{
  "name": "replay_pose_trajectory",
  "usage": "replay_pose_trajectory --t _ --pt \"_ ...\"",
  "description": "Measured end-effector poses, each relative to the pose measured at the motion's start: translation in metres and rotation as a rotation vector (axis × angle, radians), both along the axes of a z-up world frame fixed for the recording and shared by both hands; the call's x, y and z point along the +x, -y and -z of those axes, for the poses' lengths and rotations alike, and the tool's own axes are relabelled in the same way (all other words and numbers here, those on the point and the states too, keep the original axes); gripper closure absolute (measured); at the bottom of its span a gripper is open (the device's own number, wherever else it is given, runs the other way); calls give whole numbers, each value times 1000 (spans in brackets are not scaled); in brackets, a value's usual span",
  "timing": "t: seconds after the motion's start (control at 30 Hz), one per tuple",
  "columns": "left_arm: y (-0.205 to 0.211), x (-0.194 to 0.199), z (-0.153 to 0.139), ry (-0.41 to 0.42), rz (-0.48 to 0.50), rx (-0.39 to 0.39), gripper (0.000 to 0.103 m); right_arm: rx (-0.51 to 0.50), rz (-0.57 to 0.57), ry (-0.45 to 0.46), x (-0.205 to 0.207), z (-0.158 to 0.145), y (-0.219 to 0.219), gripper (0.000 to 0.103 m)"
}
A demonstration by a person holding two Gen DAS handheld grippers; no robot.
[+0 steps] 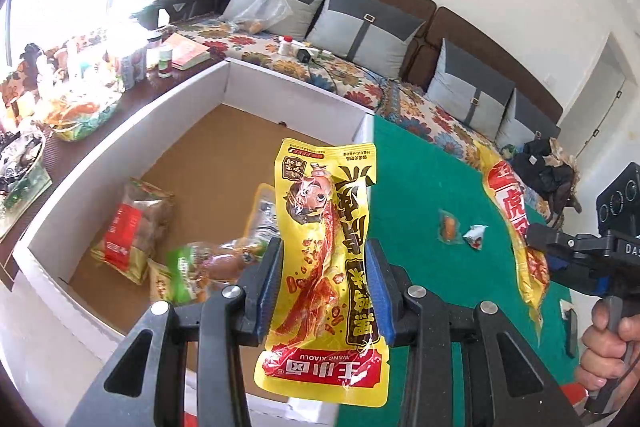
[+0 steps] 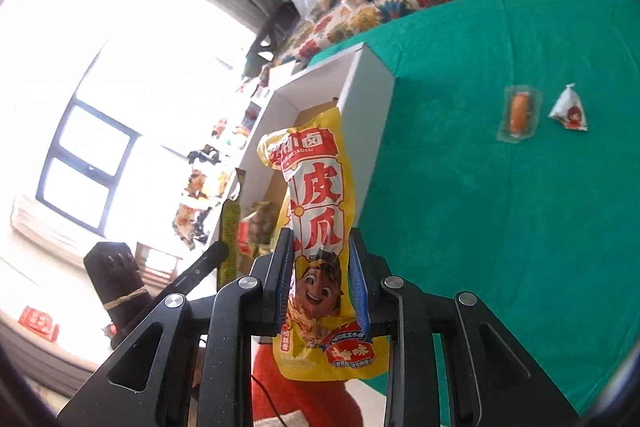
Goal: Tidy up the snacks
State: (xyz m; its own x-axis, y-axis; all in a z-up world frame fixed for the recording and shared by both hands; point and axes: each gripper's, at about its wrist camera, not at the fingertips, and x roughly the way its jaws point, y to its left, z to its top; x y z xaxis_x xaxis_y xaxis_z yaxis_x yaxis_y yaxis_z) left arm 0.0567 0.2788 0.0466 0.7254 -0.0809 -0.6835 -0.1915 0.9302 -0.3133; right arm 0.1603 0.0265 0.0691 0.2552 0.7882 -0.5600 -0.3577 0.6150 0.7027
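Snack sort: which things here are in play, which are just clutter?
In play:
- yellow pouch in left gripper
- second yellow pouch in right gripper
- white box
- sausage packet, white triangular packet on green cloth

Clutter:
- sofa cushions
- book
- black bag

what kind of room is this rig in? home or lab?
Most likely a home living room. A long sofa with a floral cover and grey cushions runs along the wall beside a curtained window, and a cluttered side table holds household bottles and snacks.
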Motion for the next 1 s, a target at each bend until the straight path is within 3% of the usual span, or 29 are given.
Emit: replay_pose_trajectory --t 0.13,0.2,0.27,0.33,0.47,0.57,0.67,0.73,0.87,1.0 --pt "-52 0 26 -79 -124 93 55 -26 -77 39 -2 1 -94 74" --pt "-67 -1 44 -131 -181 124 32 -70 -92 48 -5 12 -123 66" --pt "-74 -8 55 -148 -222 147 23 -110 -106 55 -11 22 -131 42" --pt "-72 -22 58 -122 -243 157 22 -142 -109 94 -19 28 -118 40" --pt "-59 -42 45 -38 -248 168 11 -283 -57 225 -29 46 -51 32" --pt "-28 -49 27 27 -211 170 2 -484 33 329 -30 78 24 30" --pt "13 -42 10 80 -140 150 2 -698 111 335 -32 118 105 30" --pt "47 -32 -1 106 -81 129 1 -785 163 320 -35 137 156 30" --pt "120 -5 1 114 56 106 1 -851 316 332 -41 149 232 30" --pt "197 37 40 -15 192 129 1 -803 425 285 -44 154 272 30"
